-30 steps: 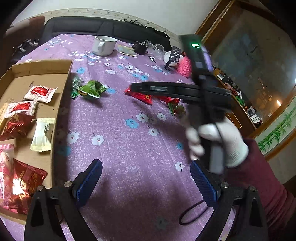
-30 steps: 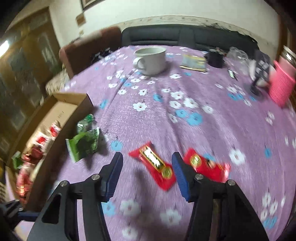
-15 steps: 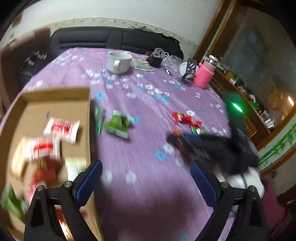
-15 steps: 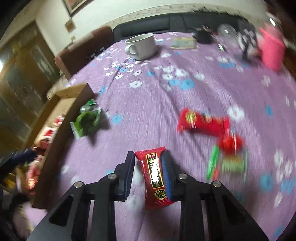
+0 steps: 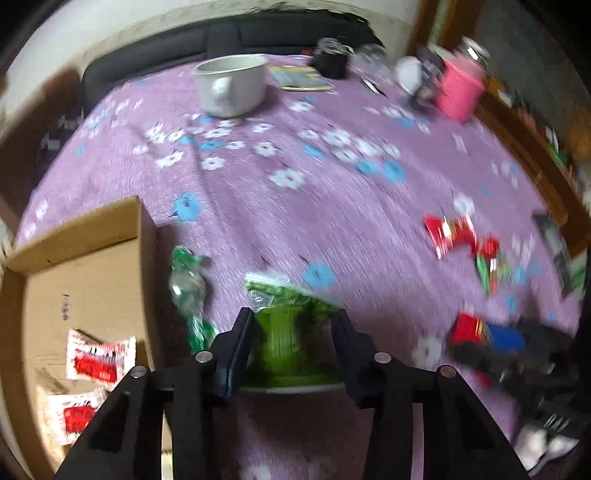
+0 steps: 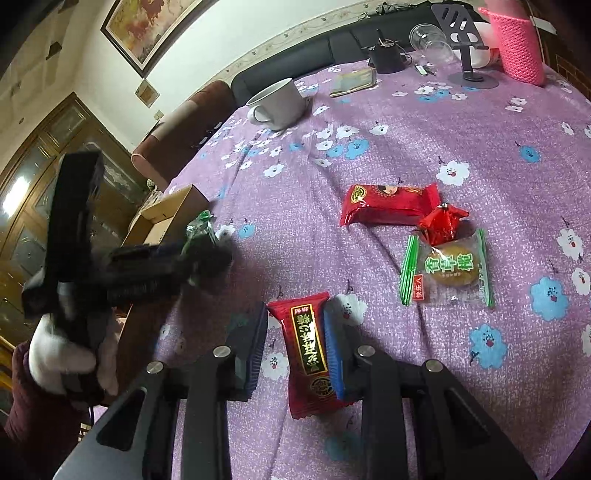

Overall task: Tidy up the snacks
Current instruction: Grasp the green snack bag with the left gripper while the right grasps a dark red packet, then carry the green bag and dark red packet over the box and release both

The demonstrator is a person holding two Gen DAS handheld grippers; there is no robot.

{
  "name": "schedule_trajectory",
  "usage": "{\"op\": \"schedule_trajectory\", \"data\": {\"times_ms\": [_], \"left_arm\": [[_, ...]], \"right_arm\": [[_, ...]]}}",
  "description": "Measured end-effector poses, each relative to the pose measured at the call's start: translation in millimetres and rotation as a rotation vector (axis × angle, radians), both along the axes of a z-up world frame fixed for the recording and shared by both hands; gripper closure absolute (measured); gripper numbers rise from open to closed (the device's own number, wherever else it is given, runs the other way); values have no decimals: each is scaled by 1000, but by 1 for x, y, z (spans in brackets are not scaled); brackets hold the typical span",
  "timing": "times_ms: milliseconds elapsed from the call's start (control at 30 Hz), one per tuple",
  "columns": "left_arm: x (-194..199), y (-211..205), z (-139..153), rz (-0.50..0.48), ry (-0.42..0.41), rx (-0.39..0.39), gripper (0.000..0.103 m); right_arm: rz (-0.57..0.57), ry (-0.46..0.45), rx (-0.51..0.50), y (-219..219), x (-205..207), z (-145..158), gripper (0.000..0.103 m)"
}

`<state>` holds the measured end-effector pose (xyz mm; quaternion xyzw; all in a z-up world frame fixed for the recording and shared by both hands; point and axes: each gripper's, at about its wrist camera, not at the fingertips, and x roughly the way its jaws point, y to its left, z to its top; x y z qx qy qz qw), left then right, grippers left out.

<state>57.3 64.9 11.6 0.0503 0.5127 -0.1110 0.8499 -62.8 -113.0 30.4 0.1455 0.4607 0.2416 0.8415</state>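
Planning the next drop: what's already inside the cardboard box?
In the cardboard box, two red-and-white snack packets show near its right wall. The rest lies out of frame.

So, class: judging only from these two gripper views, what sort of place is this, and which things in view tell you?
Most likely a home living or dining room: a dark sofa behind the flowered tablecloth, a framed painting on the wall, and a white mug.
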Motion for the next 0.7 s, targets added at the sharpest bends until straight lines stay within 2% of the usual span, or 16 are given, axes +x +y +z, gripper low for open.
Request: {"op": "schedule_trajectory", "data": {"times_ms": [133,233,300,367,400,533,600,700], "left_arm": [[-18,-14,-2,-39,-18,30,61],[-18,-17,-4,-31,-40,26,55],[-19,-19,-4,-20,-52,26,55],[-21,-20,-4,-14,-62,28,62],[-23,-19,-2,-11,-64,16,72],[-35,-8,5,15,-74,-57,72],[-43,-2,8,30,-78,-87,72],[-61,10,19,50,-96,-150,72]], "right_arm": [[0,-9,-28,3,-4,1,75],[0,-13,-32,3,-4,1,75],[7,-16,-36,3,-4,1,74],[15,-25,-52,6,-5,2,73],[18,-30,-60,7,-6,2,73],[34,-63,-121,13,-9,3,75],[26,-78,-157,15,-11,3,84],[7,-79,-141,12,-12,2,85]]}}
